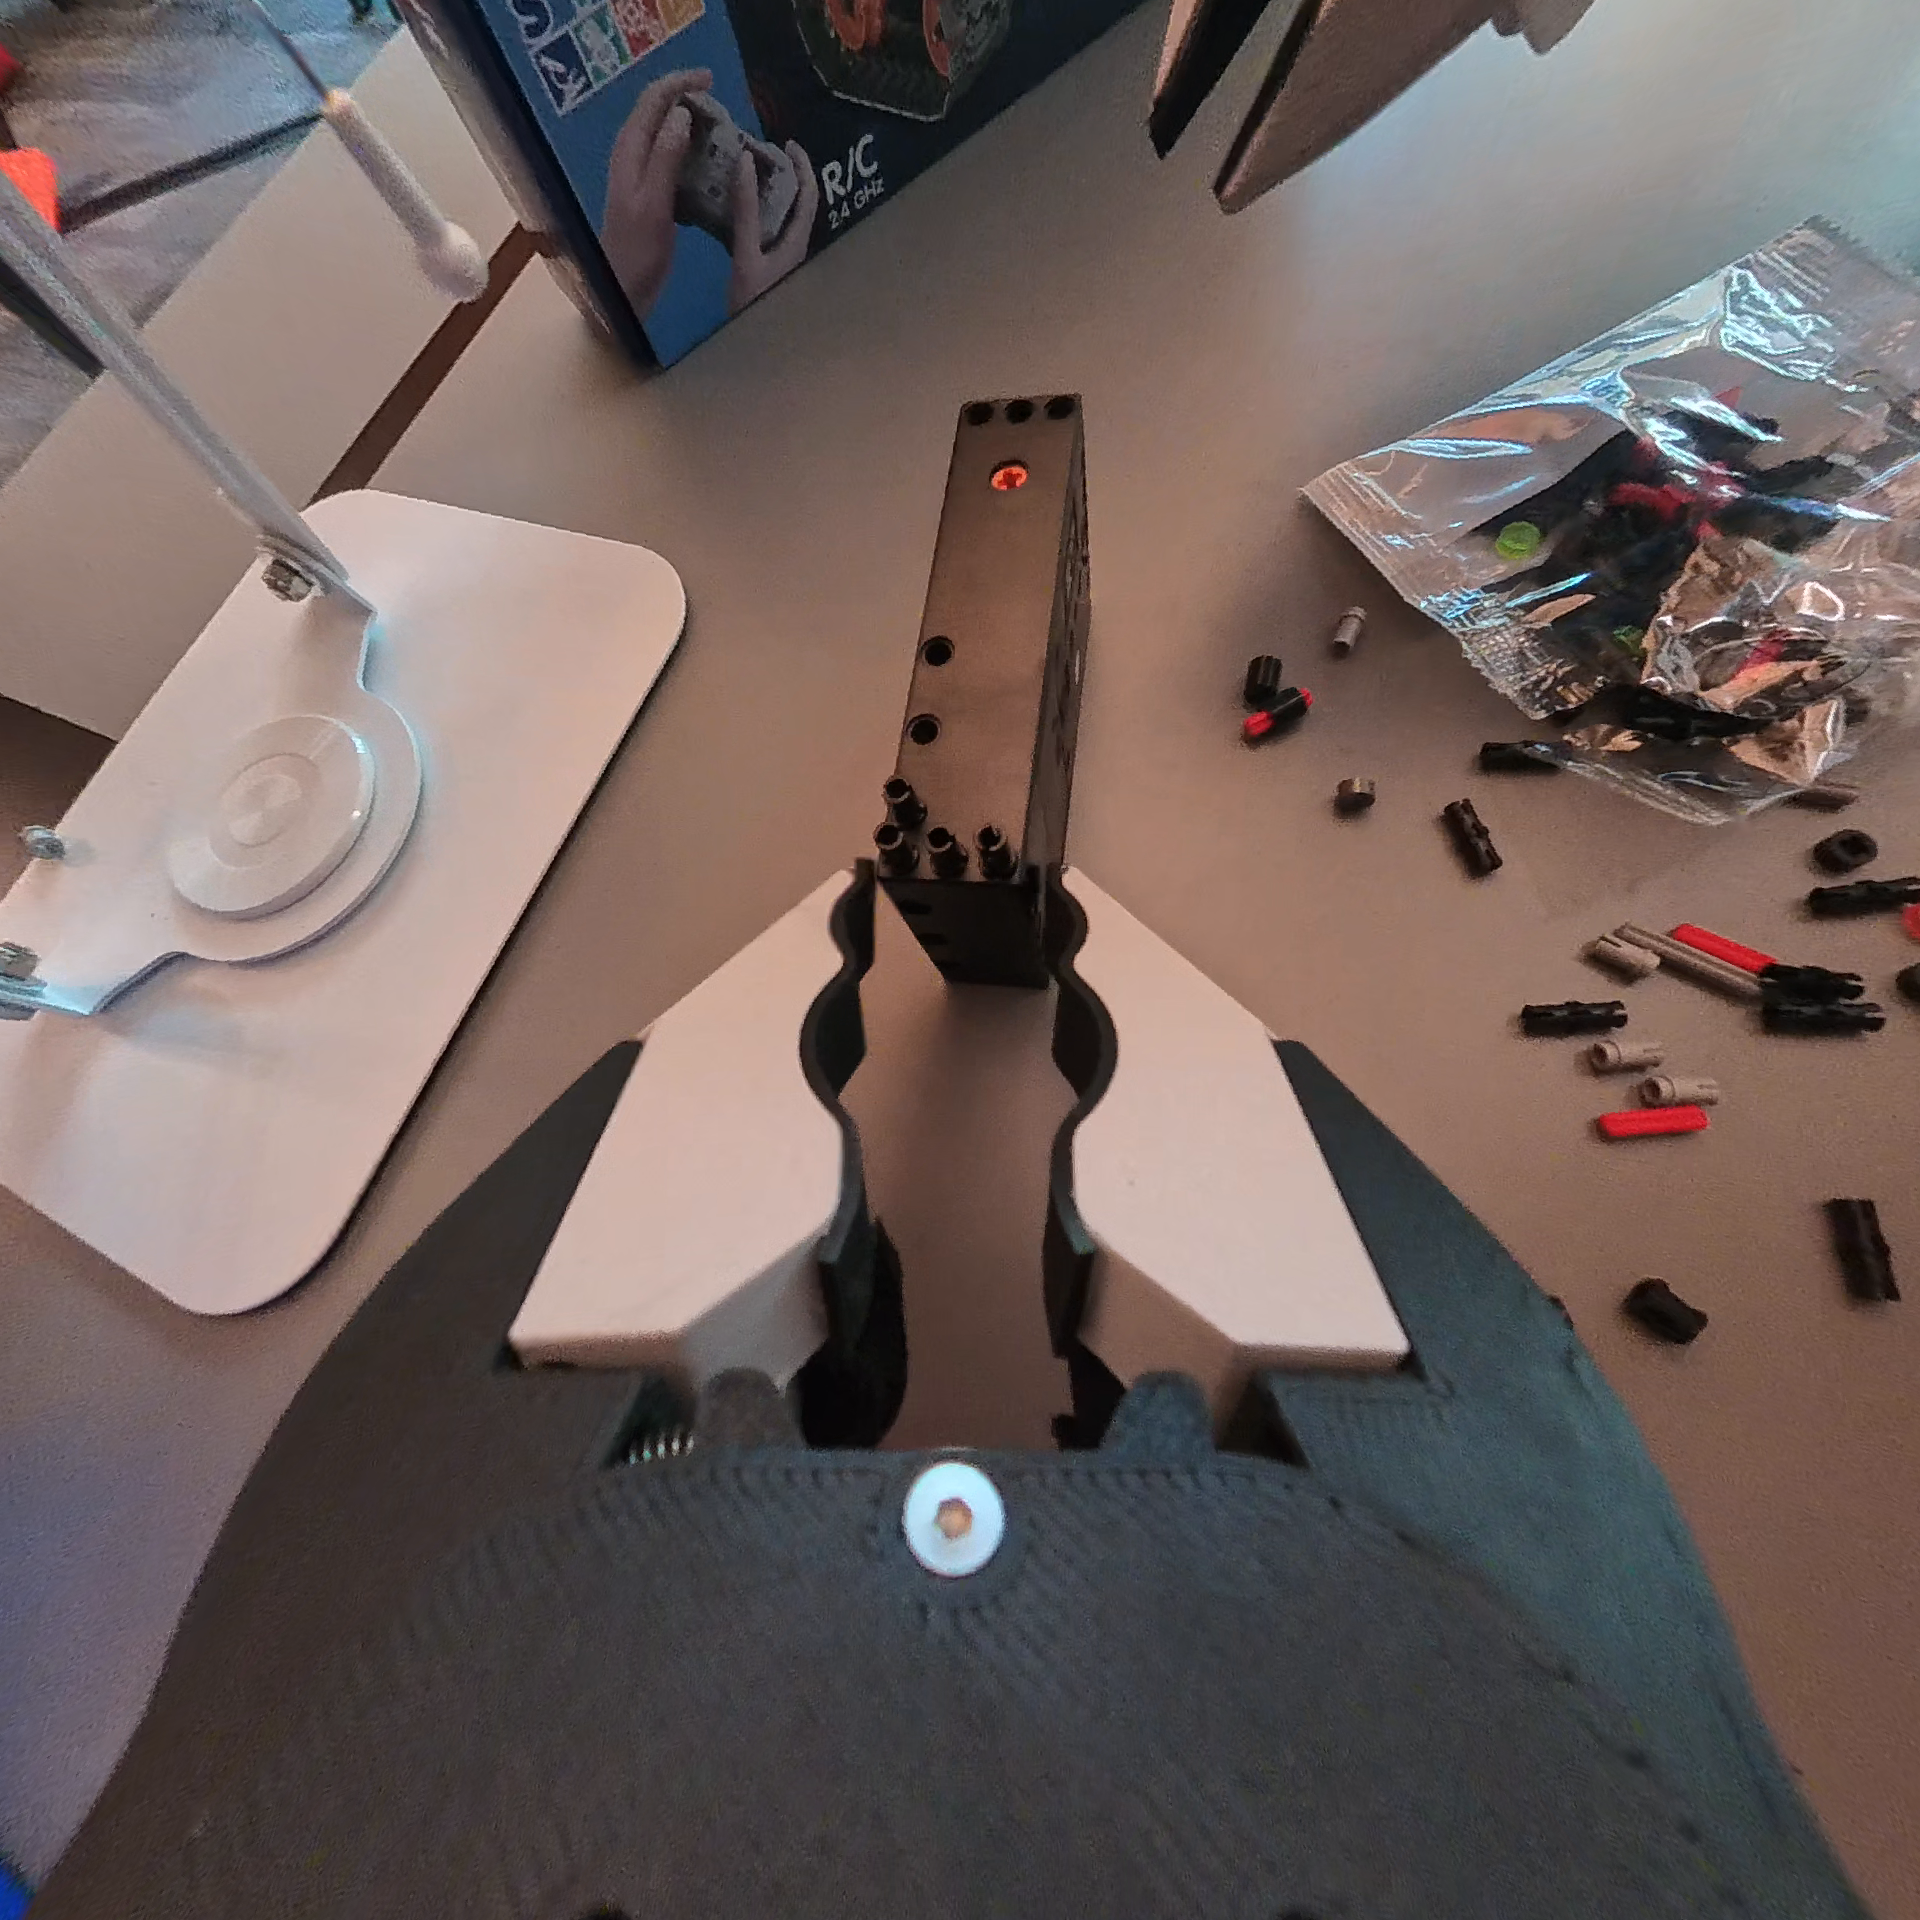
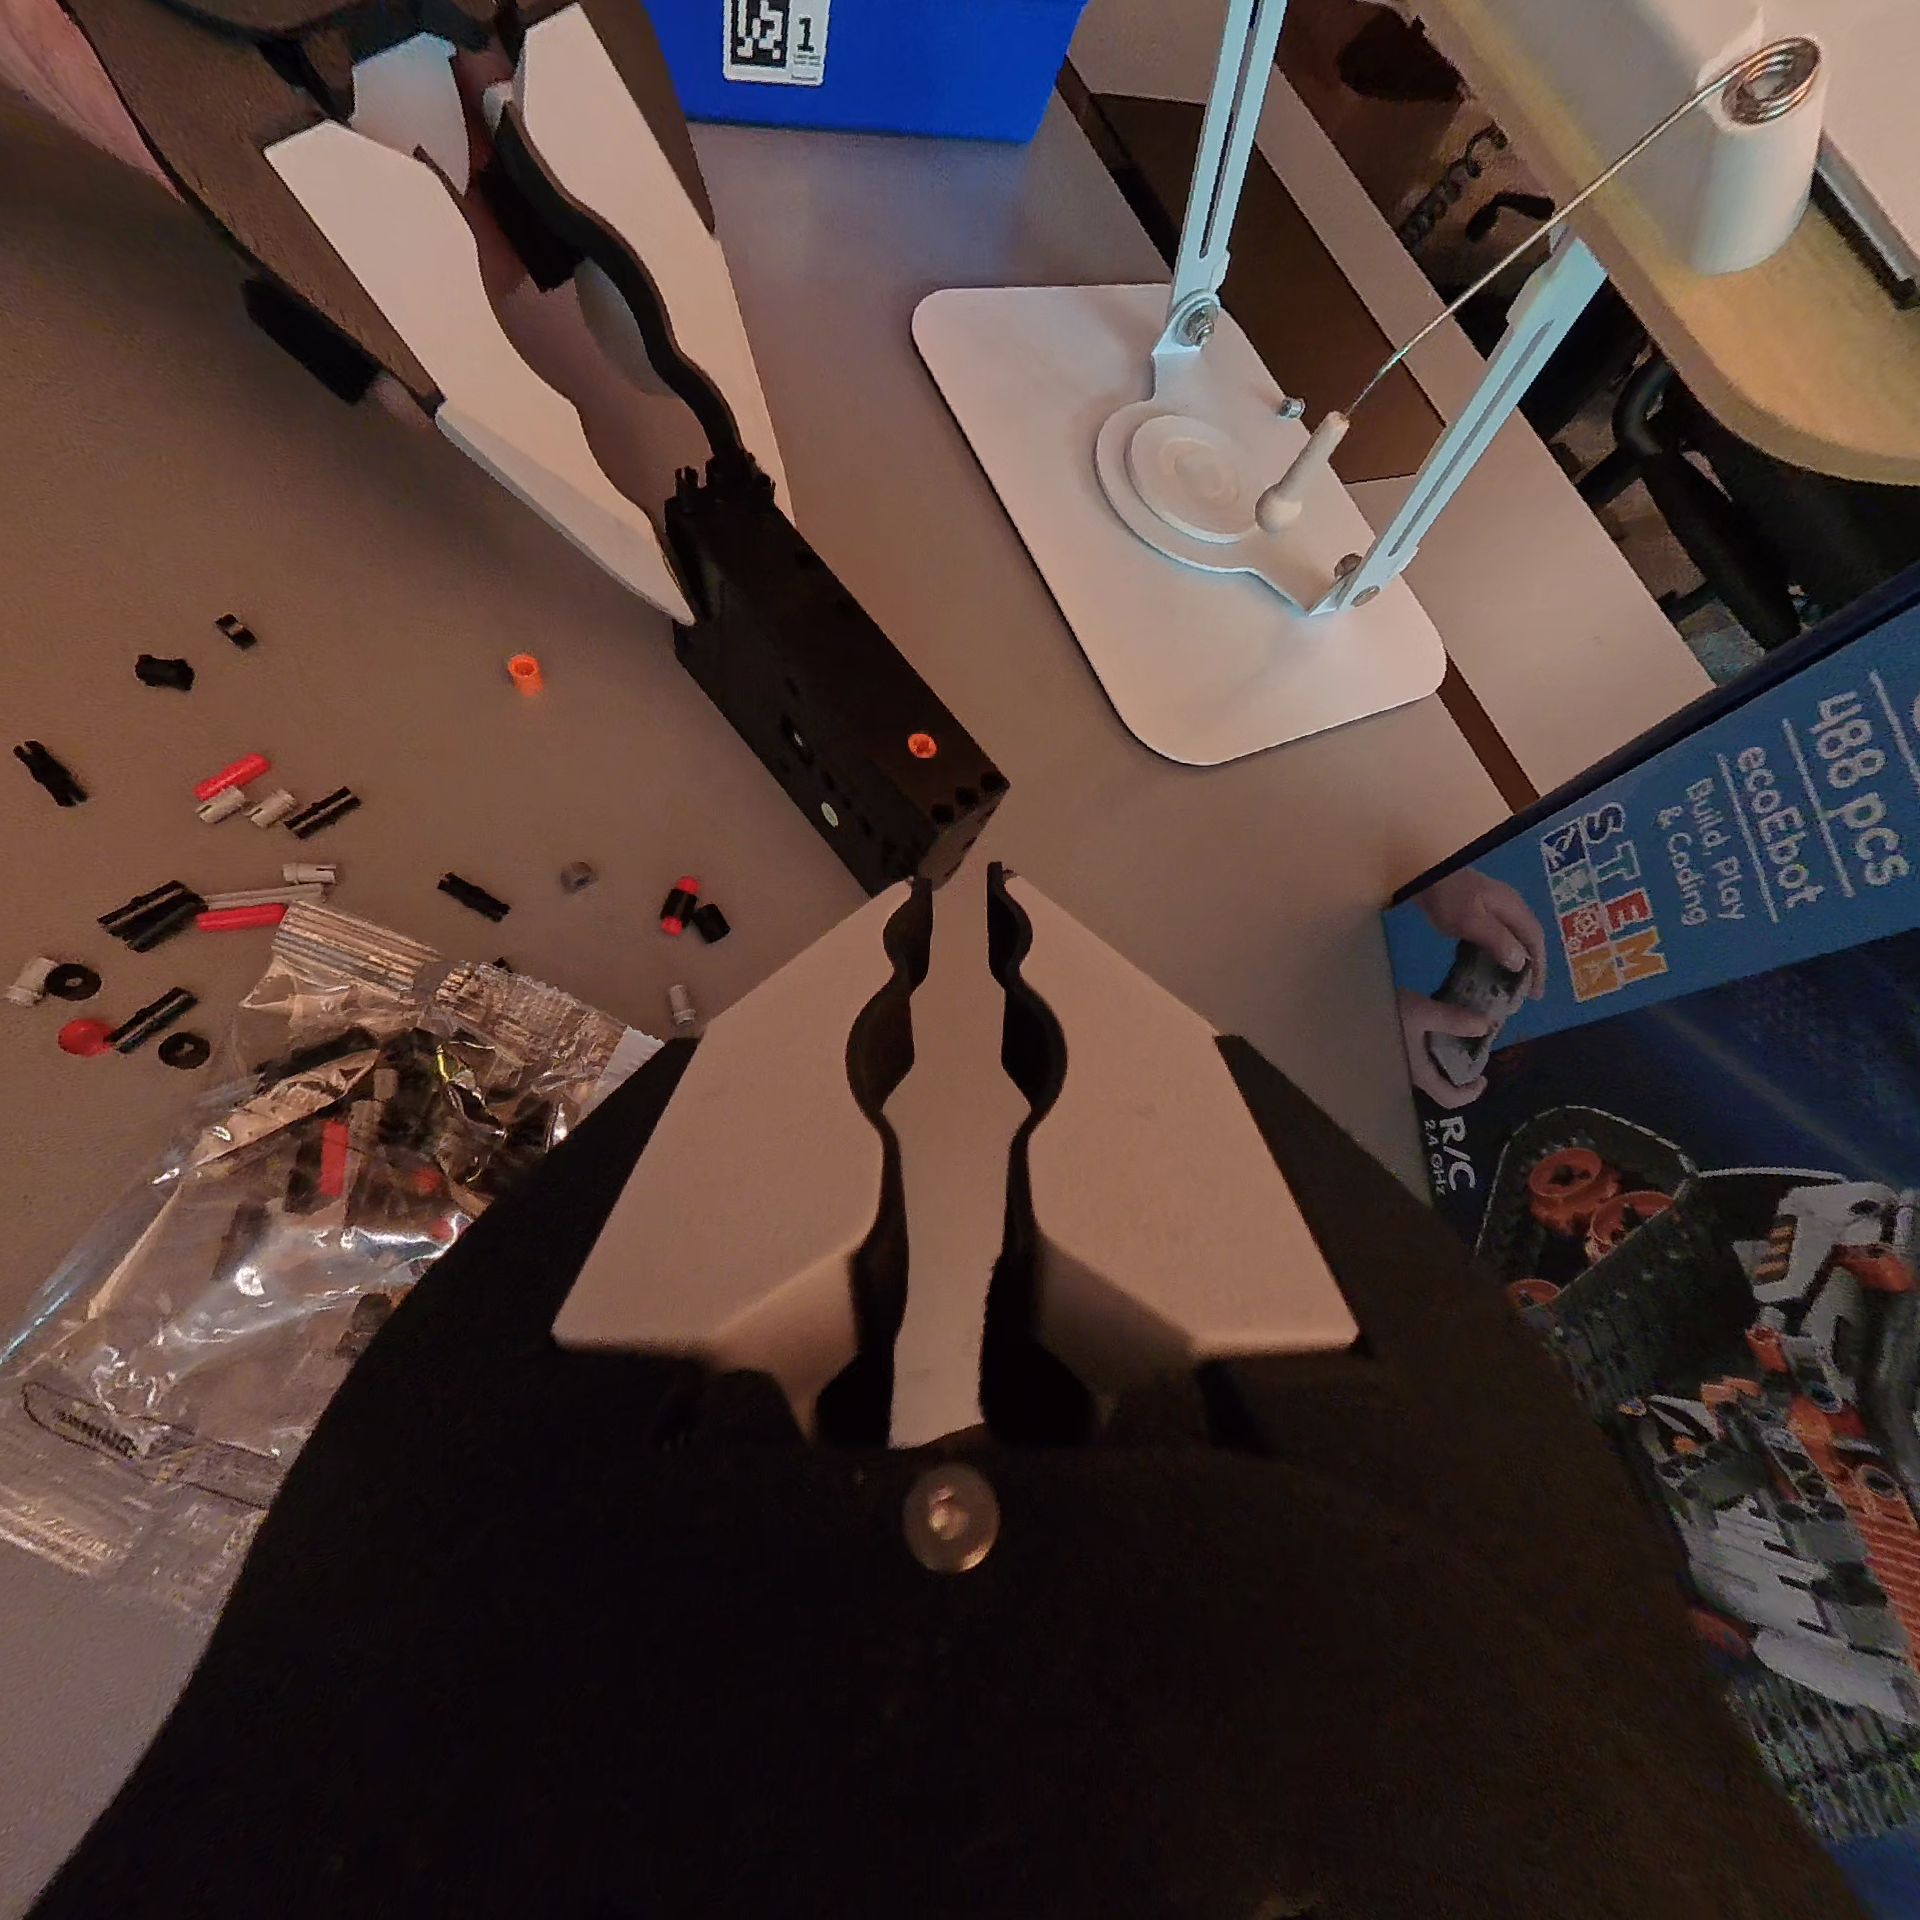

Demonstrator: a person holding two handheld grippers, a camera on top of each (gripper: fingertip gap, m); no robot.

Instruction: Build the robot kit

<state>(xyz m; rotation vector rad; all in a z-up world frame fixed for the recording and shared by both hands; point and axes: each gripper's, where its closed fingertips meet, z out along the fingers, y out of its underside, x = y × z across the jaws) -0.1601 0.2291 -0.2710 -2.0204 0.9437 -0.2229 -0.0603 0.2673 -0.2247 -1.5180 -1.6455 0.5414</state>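
My left gripper (image 1: 961,914) is shut on the near end of a long black building-toy block (image 1: 997,644) with holes, an orange dot and several short black pins on its top face. The block points away from it, just above the grey table (image 1: 1195,520). In the right wrist view the left gripper (image 2: 707,540) comes in from the upper left with the block (image 2: 831,707) in it. My right gripper (image 2: 958,881) is empty, its jaws a narrow gap apart, with its tips just off the block's free end. It also shows in the left wrist view (image 1: 1195,171) at the top.
A clear plastic bag of parts (image 1: 1662,582) (image 2: 343,1143) lies beside several loose black, red and grey pins (image 1: 1704,997) (image 2: 229,800). A white lamp base (image 1: 312,831) (image 2: 1195,499), a blue toy box (image 1: 727,156) (image 2: 1714,1143) and a blue bin (image 2: 883,62) ring the area. Spacing between my two grippers at the tips: around 12 centimeters. My right tips are about 25 centimeters from the white lamp base (image 2: 1195,499), my left tips only 20 centimeters.
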